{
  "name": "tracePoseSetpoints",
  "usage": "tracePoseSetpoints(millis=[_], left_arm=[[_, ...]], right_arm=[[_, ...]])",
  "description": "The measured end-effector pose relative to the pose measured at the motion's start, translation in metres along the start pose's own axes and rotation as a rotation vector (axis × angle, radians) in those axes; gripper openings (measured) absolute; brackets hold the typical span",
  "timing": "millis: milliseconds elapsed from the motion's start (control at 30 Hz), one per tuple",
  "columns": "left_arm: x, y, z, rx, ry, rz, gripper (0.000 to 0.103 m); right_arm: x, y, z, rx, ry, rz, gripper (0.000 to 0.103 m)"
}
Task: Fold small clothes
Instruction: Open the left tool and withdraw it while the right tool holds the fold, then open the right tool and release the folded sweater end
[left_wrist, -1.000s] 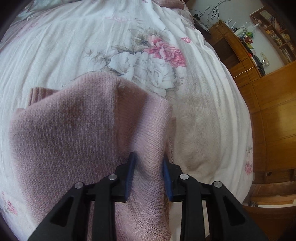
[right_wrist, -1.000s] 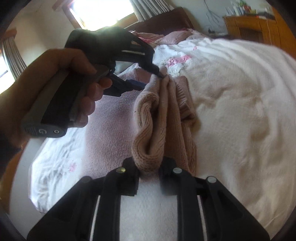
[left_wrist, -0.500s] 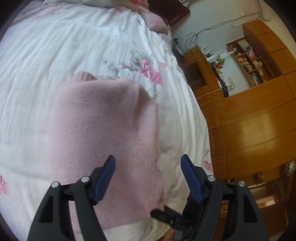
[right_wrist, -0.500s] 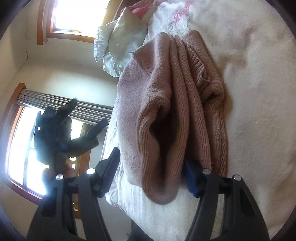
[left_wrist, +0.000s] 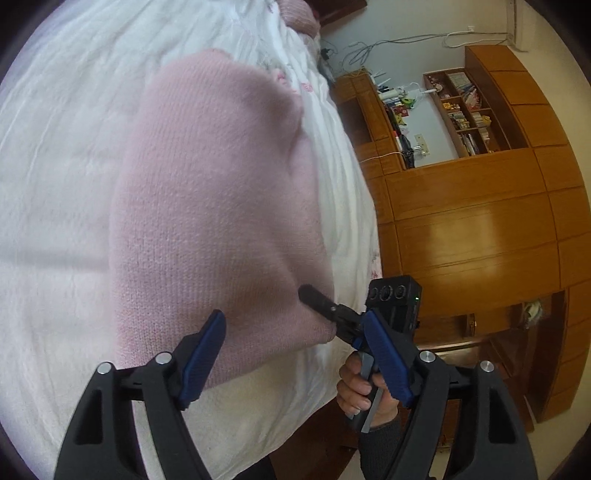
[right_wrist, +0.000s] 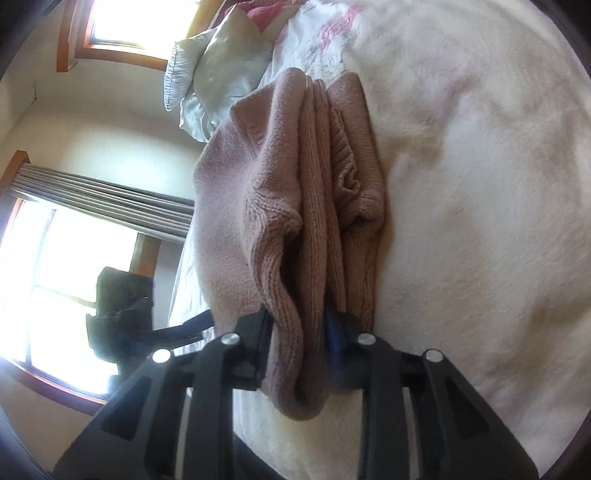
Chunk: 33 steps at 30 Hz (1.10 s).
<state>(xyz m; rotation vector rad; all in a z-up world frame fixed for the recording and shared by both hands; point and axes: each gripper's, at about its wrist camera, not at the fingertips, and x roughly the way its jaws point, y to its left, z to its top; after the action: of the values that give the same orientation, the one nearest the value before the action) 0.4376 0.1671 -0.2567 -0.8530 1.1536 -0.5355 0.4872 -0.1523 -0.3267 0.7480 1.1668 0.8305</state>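
Observation:
A pink knitted sweater (left_wrist: 214, 192) lies folded on the white flowered bed cover (left_wrist: 55, 184). My left gripper (left_wrist: 293, 317) hovers open over its near edge, with nothing between the blue pads (left_wrist: 201, 362). At the sweater's near right corner, the right gripper (left_wrist: 332, 314) pinches the cloth, with a hand (left_wrist: 358, 387) on its handle. In the right wrist view, the right gripper (right_wrist: 299, 328) is shut on the stacked knit layers of the sweater (right_wrist: 288, 177). The left gripper (right_wrist: 122, 321) shows there as a dark shape against the window.
The bed's edge runs close to the sweater's right side, and wooden cabinets and shelves (left_wrist: 480, 229) stand beyond it. A pale pillow (right_wrist: 221, 62) lies at the head of the bed. Bare bed cover (right_wrist: 480, 184) spreads to the right of the sweater.
My left gripper let go of the sweater, opened and drew back above it. The right gripper opened wide, then shut again on the folded edge.

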Motion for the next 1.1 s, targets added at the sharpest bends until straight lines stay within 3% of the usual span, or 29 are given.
tracePoseSetpoints(millis=[133,300,333,367,400,467,533,633,667,767,800,833,967,1000,1033,1100], left_arm=[[-0.002,-0.004,-0.004,0.025,-0.013,-0.088,0.077],[0.001,-0.025,-0.008,0.109,-0.010,-0.196,0.078],[0.005,-0.025,-0.007,0.113,-0.004,-0.203,0.078],[0.008,-0.022,-0.009,0.112,0.005,-0.205,0.078],[0.014,-0.020,-0.008,0.105,0.011,-0.197,0.078],[0.027,-0.008,-0.006,0.074,0.035,-0.163,0.078],[0.040,0.007,-0.006,0.041,0.056,-0.123,0.078],[0.046,0.009,-0.009,0.049,0.076,-0.109,0.075],[0.043,0.006,-0.011,0.055,0.078,-0.113,0.076],[0.025,-0.005,-0.016,0.083,0.042,-0.167,0.080],[0.020,-0.008,-0.020,0.097,0.030,-0.176,0.080],[0.014,-0.010,-0.021,0.101,0.021,-0.188,0.081],[0.001,-0.008,-0.015,0.089,-0.007,-0.210,0.082],[-0.002,-0.005,-0.013,0.075,-0.014,-0.217,0.082],[-0.002,0.000,-0.010,0.058,-0.015,-0.228,0.082],[0.001,0.006,-0.002,0.030,-0.003,-0.223,0.082]], right_arm=[[-0.032,0.013,0.020,-0.029,-0.106,0.024,0.039],[0.001,0.028,0.049,-0.059,0.015,-0.006,0.051],[0.012,0.031,0.054,-0.068,0.042,-0.025,0.048],[0.020,0.032,0.055,-0.083,0.058,-0.045,0.038],[0.025,0.033,0.056,-0.110,0.060,-0.080,0.015],[0.021,0.025,0.054,-0.115,0.031,-0.132,0.012],[0.019,0.006,0.050,-0.060,0.027,-0.139,0.012],[0.019,0.004,0.043,-0.083,0.034,-0.148,0.013],[0.015,0.006,0.044,-0.094,0.029,-0.134,0.014],[0.002,0.023,0.060,-0.106,-0.018,-0.084,0.033],[-0.002,0.027,0.070,-0.104,-0.053,-0.099,0.050],[-0.003,0.030,0.080,-0.096,-0.077,-0.120,0.054],[0.029,0.032,0.118,-0.061,-0.013,-0.131,0.055],[0.041,0.033,0.123,-0.067,0.015,-0.143,0.050],[0.052,0.034,0.125,-0.085,0.044,-0.159,0.013],[0.060,0.031,0.127,-0.129,0.044,-0.248,0.012]])
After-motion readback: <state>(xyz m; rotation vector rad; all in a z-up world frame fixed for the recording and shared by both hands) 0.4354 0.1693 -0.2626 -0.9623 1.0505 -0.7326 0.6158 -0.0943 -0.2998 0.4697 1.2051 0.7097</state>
